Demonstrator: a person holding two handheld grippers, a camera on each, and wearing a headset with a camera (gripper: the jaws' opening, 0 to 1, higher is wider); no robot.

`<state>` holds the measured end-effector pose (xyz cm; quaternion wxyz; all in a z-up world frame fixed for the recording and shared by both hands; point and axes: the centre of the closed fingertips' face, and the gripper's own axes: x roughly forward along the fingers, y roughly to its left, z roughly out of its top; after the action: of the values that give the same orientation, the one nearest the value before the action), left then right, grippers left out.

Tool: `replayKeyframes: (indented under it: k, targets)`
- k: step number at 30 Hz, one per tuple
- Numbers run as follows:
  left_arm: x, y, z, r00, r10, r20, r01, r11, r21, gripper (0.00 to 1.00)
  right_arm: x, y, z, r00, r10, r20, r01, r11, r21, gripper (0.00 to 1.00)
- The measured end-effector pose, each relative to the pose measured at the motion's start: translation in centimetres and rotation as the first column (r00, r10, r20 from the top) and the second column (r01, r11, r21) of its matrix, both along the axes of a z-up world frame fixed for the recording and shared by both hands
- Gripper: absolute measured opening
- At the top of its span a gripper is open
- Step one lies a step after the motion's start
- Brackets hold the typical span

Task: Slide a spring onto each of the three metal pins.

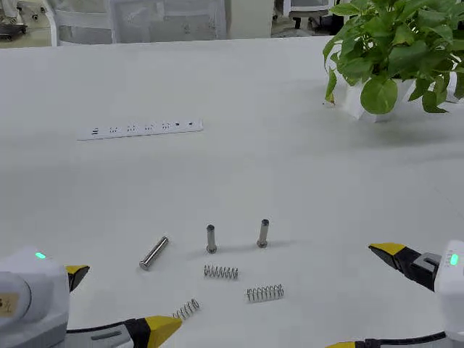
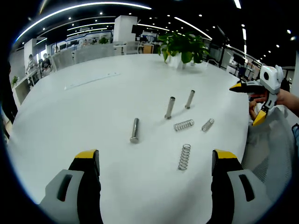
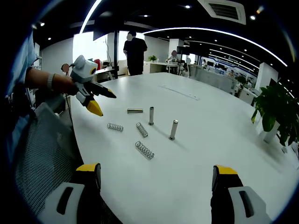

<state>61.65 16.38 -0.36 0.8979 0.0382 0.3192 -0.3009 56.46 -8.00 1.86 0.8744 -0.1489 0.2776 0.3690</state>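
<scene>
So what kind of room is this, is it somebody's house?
Probably an open office, not a house. There's a big white table with a power strip and a potted plant, long strip lights on the ceiling, and rows of desks behind.

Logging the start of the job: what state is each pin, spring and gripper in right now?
Left pin: lying flat, bare.
Middle pin: upright, bare.
Right pin: upright, bare.
Left spring: lying loose.
Middle spring: lying loose.
Right spring: lying loose.
Left gripper: open, empty.
Right gripper: open, empty.
</scene>
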Motion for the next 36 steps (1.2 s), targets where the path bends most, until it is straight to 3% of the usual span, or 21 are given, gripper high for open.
replayKeyframes:
  k: [9,11,13,15,21,36]
  targets:
    - [2.0,-0.1,0.2,0.999,-0.047,-0.009,0.047,0.998,0.042,0.99,-0.6,0.7,-0.9,1.0,0.023,-0.019,-0.023,1.0,-0.014,0.99]
    - [2.5,-0.1,0.2,0.998,-0.052,-0.022,0.053,0.998,0.045,0.92,-0.7,0.9,-0.9,0.999,0.029,-0.026,-0.03,0.999,-0.015,0.99]
    - [2.9,-0.2,0.1,0.998,-0.061,-0.027,0.062,0.997,0.054,0.91,-0.8,1.0,-1.0,0.999,0.031,-0.028,-0.032,0.999,-0.016,0.99]
    - [3.5,-0.1,0.1,0.997,-0.078,-0.025,0.08,0.993,0.09,0.94,-0.8,1.1,-1.0,0.999,0.032,-0.028,-0.033,0.999,-0.012,0.99]
    - [5.1,0.0,-0.6,0.99,-0.13,-0.048,0.137,0.975,0.173,0.91,-0.9,1.1,-1.4,0.999,0.036,-0.037,-0.037,0.999,-0.024,0.98]
    - [7.2,-1.5,-2.2,0.976,-0.173,-0.129,0.195,0.963,0.188,0.79,-1.2,0.9,-1.9,0.998,0.032,-0.057,-0.034,0.999,-0.032,0.95]
